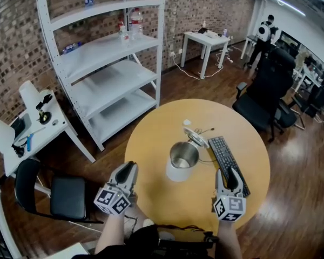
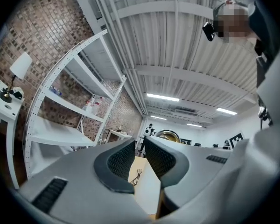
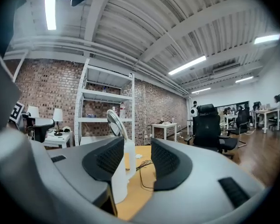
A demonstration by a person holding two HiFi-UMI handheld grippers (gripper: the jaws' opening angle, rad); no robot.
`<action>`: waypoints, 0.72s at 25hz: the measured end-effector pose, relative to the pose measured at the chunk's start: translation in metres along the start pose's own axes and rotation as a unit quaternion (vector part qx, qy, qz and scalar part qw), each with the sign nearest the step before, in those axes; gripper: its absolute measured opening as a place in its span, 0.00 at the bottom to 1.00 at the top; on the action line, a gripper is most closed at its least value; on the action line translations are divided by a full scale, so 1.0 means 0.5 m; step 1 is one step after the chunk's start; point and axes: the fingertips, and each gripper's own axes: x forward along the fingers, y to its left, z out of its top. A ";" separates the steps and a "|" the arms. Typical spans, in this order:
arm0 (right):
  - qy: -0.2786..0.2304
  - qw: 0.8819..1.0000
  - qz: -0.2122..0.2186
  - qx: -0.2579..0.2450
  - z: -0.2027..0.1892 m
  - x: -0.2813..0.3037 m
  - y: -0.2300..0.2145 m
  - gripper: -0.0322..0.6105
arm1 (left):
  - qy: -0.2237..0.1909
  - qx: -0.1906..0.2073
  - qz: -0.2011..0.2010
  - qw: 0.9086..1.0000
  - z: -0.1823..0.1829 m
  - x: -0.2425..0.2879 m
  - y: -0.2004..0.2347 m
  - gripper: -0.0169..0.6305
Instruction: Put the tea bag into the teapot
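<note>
The white teapot (image 1: 181, 163) stands mid-table with its steel inside showing and its hinged lid (image 1: 196, 137) flipped back. A small white item (image 1: 187, 122), perhaps the tea bag, lies on the table beyond it. My left gripper (image 1: 130, 168) hovers at the table's near-left edge, left of the pot, open by a narrow gap with nothing between the jaws (image 2: 140, 146). My right gripper (image 1: 229, 172) is over the keyboard's near end, open and empty (image 3: 137, 146). In the right gripper view the teapot (image 3: 122, 171) shows past the left jaw, its lid (image 3: 114, 122) upright.
A black keyboard (image 1: 225, 156) lies right of the pot on the round wooden table (image 1: 151, 139), with a thin cable (image 1: 206, 129) behind. A white shelf rack (image 1: 105, 63), a side desk (image 1: 29, 131) and black chairs (image 1: 267, 99) surround the table.
</note>
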 end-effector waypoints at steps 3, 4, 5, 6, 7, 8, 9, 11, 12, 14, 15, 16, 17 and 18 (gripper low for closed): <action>0.001 1.000 -0.007 -0.003 -0.001 -0.041 -0.069 0.30 | -0.014 -0.009 0.014 1.000 0.004 -0.002 -0.025 0.10; 0.004 1.000 -0.011 -0.002 -0.004 -0.051 -0.092 0.30 | -0.016 -0.008 0.016 1.000 0.008 0.000 -0.034 0.10; 0.007 1.000 -0.017 0.004 -0.008 -0.063 -0.111 0.30 | -0.014 -0.005 0.016 1.000 0.012 -0.001 -0.045 0.10; 0.010 1.000 -0.025 0.012 -0.015 -0.076 -0.128 0.30 | -0.009 0.001 0.016 1.000 0.012 -0.004 -0.055 0.10; 0.012 0.999 -0.031 0.021 -0.023 -0.088 -0.142 0.30 | -0.002 0.009 0.017 1.000 0.011 -0.008 -0.064 0.10; 0.014 0.999 -0.035 0.028 -0.030 -0.096 -0.151 0.28 | 0.005 0.017 0.018 1.000 0.011 -0.014 -0.072 0.10; 0.015 0.999 -0.038 0.033 -0.034 -0.098 -0.156 0.28 | 0.011 0.022 0.020 0.999 0.013 -0.018 -0.081 0.10; 0.016 0.998 -0.039 0.044 -0.040 -0.091 -0.160 0.27 | 0.021 0.029 0.026 0.999 0.011 -0.030 -0.093 0.10; 0.015 0.998 -0.036 0.052 -0.042 -0.086 -0.162 0.25 | 0.026 0.029 0.030 0.999 0.006 -0.038 -0.095 0.10; 0.011 0.996 -0.033 0.077 -0.044 -0.084 -0.166 0.22 | 0.032 0.026 0.041 0.998 -0.005 -0.050 -0.093 0.10; 0.012 0.996 -0.033 0.087 -0.044 -0.087 -0.165 0.19 | 0.035 0.024 0.045 0.998 -0.010 -0.052 -0.092 0.10; 0.015 0.995 -0.032 0.095 -0.047 -0.089 -0.165 0.16 | 0.036 0.024 0.049 0.998 -0.013 -0.052 -0.092 0.10; 0.018 0.994 -0.031 0.100 -0.051 -0.091 -0.166 0.13 | 0.035 0.025 0.052 0.998 -0.014 -0.050 -0.093 0.10; 0.020 0.994 -0.031 0.104 -0.055 -0.093 -0.169 0.08 | 0.033 0.028 0.052 0.998 -0.012 -0.046 -0.098 0.10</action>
